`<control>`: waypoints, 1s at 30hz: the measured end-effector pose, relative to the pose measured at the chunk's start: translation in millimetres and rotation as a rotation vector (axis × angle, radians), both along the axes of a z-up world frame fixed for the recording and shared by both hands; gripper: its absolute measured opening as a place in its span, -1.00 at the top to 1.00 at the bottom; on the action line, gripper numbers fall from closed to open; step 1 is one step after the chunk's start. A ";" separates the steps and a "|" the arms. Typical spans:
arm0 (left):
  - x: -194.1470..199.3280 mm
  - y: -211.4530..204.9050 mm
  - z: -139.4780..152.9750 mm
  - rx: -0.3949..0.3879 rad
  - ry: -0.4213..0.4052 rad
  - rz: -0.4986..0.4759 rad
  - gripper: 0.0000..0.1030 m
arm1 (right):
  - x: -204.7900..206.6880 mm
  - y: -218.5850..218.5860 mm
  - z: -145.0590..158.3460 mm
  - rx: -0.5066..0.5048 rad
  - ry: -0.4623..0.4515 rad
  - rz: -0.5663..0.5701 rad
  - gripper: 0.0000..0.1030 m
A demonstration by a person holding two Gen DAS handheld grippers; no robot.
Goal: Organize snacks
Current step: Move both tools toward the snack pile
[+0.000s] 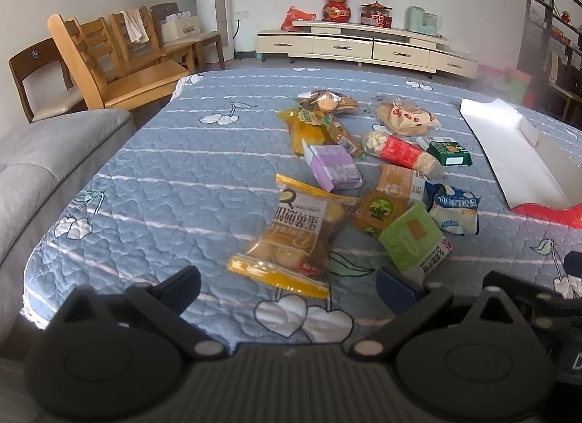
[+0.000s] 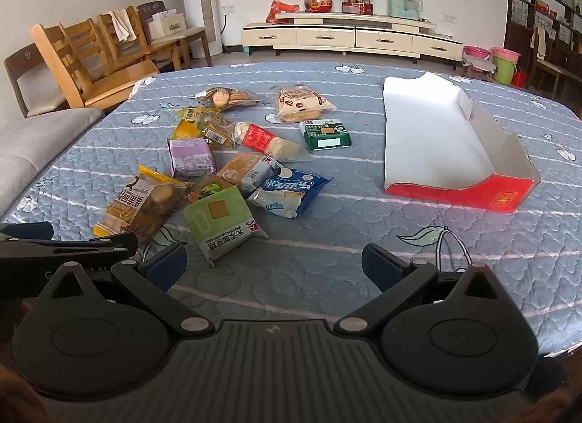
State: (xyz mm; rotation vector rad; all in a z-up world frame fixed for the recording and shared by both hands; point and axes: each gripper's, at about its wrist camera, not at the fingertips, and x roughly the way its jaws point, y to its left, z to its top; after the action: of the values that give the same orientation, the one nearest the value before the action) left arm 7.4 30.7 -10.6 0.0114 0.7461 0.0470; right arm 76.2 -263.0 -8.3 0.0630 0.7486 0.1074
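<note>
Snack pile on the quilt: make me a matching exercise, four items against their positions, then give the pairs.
Items:
1. light green packet
2. purple packet
3. dark green packet
4. red-and-white tray

Positions:
A. standing apart from the pile, on its right, with nothing in it
B. at the near edge of the pile, closest to the right gripper
C. on the pile's side facing the tray
D. on the left of the pile, just beyond the yellow-edged biscuit bag

Pairs: 1-B, 2-D, 3-C, 4-A
</note>
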 end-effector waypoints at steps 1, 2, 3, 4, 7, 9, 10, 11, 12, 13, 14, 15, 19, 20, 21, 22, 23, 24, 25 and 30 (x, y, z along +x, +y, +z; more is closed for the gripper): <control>0.5 0.5 0.2 -0.003 0.001 -0.001 -0.97 | -0.5 1.0 0.2 -0.001 -0.001 0.001 -1.00; 0.6 1.0 0.4 -0.006 0.001 0.000 -0.97 | -0.6 1.5 0.1 -0.002 -0.001 0.003 -1.00; 0.8 1.4 0.6 -0.007 0.000 0.001 -0.97 | -0.4 1.7 0.0 -0.002 -0.002 0.004 -1.00; 0.8 1.5 0.7 -0.006 0.000 0.001 -0.97 | -0.2 2.2 -0.1 -0.002 -0.002 0.006 -1.00; 1.3 1.6 1.2 -0.003 -0.001 0.000 -0.97 | 0.9 3.0 -0.9 0.000 0.002 0.011 -1.00; 1.6 1.9 1.3 -0.003 -0.003 0.000 -0.97 | 1.2 4.0 -1.2 0.003 0.003 0.012 -1.00; 1.7 2.0 1.3 -0.003 -0.004 0.000 -0.97 | 1.3 4.4 -1.6 0.004 0.005 0.012 -1.00; 1.8 2.2 1.1 -0.003 -0.004 -0.001 -0.97 | 1.0 4.9 -1.8 0.005 0.005 0.012 -1.00; 1.5 2.3 1.1 -0.002 -0.004 0.000 -0.97 | 0.9 5.0 -2.0 0.006 0.005 0.012 -1.00; 1.6 2.3 1.0 -0.001 -0.004 0.000 -0.97 | 0.5 5.2 -2.0 0.006 0.006 0.011 -1.00; 1.7 2.3 0.9 0.001 -0.005 0.000 -0.97 | 0.5 5.3 -2.2 0.006 0.007 0.010 -1.00; 1.7 2.2 0.8 0.003 -0.006 0.000 -0.97 | 0.6 5.2 -2.5 0.006 0.009 0.009 -1.00; 2.0 3.3 0.7 -0.002 -0.006 -0.001 -0.97 | 0.6 5.0 -3.0 0.015 0.016 0.005 -1.00; 2.1 3.5 0.7 -0.002 -0.006 0.000 -0.97 | 0.7 5.2 -3.1 0.017 0.018 0.005 -1.00; 2.2 3.6 0.6 -0.001 -0.006 0.000 -0.97 | 0.8 5.3 -3.3 0.018 0.020 0.005 -1.00; 2.2 3.8 0.5 -0.001 -0.006 0.000 -0.97 | 0.8 5.7 -3.3 0.018 0.020 0.005 -1.00; 2.3 4.0 0.5 -0.002 -0.006 0.000 -0.97 | 0.6 6.0 -3.2 0.017 0.020 0.005 -1.00; 2.2 3.8 0.6 -0.003 -0.006 0.000 -0.97 | 0.6 6.4 -3.3 0.020 0.021 0.005 -1.00; 2.3 3.7 0.6 -0.002 -0.005 0.000 -0.97 | 0.5 6.4 -3.4 0.021 0.022 0.005 -1.00; 2.7 5.0 -0.3 0.001 -0.006 0.000 -0.97 | 1.5 6.5 -4.1 0.024 0.027 0.007 -1.00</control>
State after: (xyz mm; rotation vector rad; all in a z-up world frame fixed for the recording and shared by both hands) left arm 10.1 35.7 -10.9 0.0122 0.7402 0.0474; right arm 77.7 -256.5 -12.4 0.0851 0.7747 0.1224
